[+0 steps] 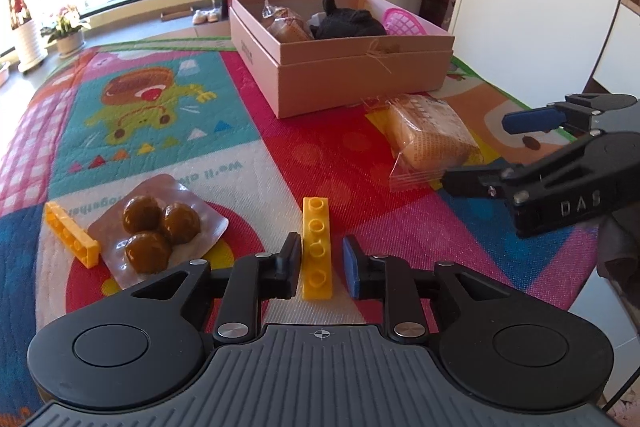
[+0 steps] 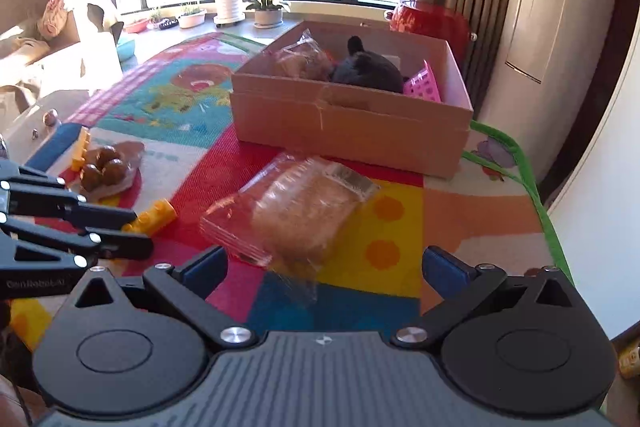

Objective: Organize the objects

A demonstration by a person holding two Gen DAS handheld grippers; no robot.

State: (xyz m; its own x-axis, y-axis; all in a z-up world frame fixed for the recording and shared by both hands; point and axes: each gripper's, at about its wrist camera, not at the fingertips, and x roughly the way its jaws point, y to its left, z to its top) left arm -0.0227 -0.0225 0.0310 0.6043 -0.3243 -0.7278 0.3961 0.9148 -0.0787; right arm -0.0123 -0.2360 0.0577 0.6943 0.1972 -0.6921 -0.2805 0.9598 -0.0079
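A colourful play mat (image 1: 280,155) covers the surface, its green border running along the right edge. The cardboard box (image 1: 360,75) stands at the far end, holding wrapped bread, a black plush toy (image 1: 348,21) and a pink basket (image 1: 400,21). Open mat lies between the box and the nearer things. A wrapped bread loaf (image 2: 308,211) lies just ahead of the right gripper (image 2: 324,267), jaws wide apart. A pack of 3 brown balls (image 1: 156,227) rests left, touching a yellow brick (image 1: 70,231). The left gripper (image 1: 320,265) straddles another yellow brick (image 1: 316,247), jaws apart, not clamped.
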